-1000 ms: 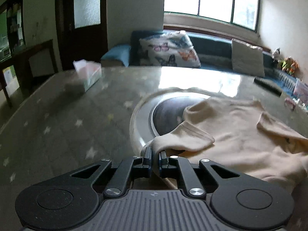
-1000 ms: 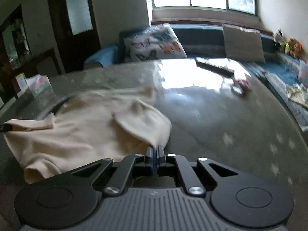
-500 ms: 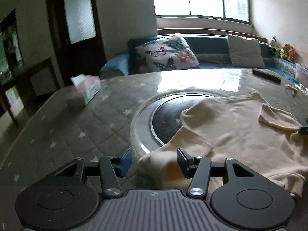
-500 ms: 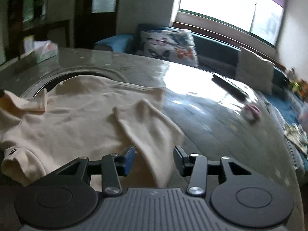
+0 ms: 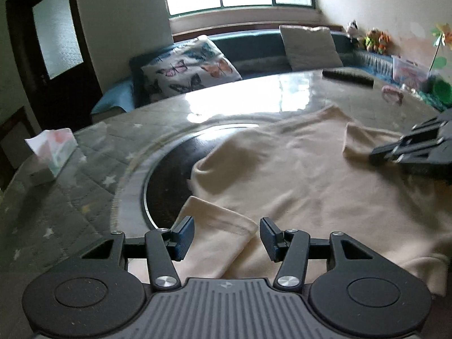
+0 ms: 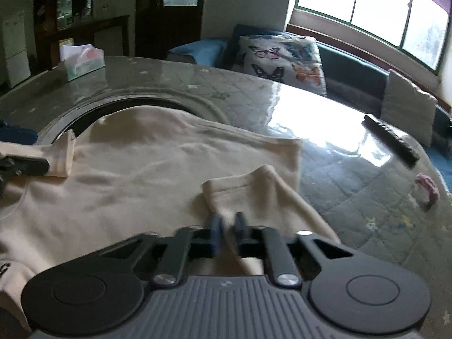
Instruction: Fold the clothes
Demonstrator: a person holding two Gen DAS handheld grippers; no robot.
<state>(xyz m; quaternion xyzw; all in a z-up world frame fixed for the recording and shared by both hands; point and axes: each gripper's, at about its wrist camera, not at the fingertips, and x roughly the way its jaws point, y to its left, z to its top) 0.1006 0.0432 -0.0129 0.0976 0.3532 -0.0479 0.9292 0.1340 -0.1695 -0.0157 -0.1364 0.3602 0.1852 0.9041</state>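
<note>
Left claw [image 5: 224,236] gapes wide, fingers either side of the near sleeve cuff [image 5: 223,220] without pinching it, cloth lying loose between them. Right claw [image 6: 228,230] is almost closed, blurred, its fingers nipping the folded-in right sleeve [image 6: 254,189]; whether the grip is firm, I cannot tell. Cream sweater [image 6: 135,175] lies spread on the round table [image 6: 353,197], partly over the dark central disc [image 5: 169,169]. Tissue box [image 5: 52,152] sits far left, remote [image 6: 391,139] far right.
</note>
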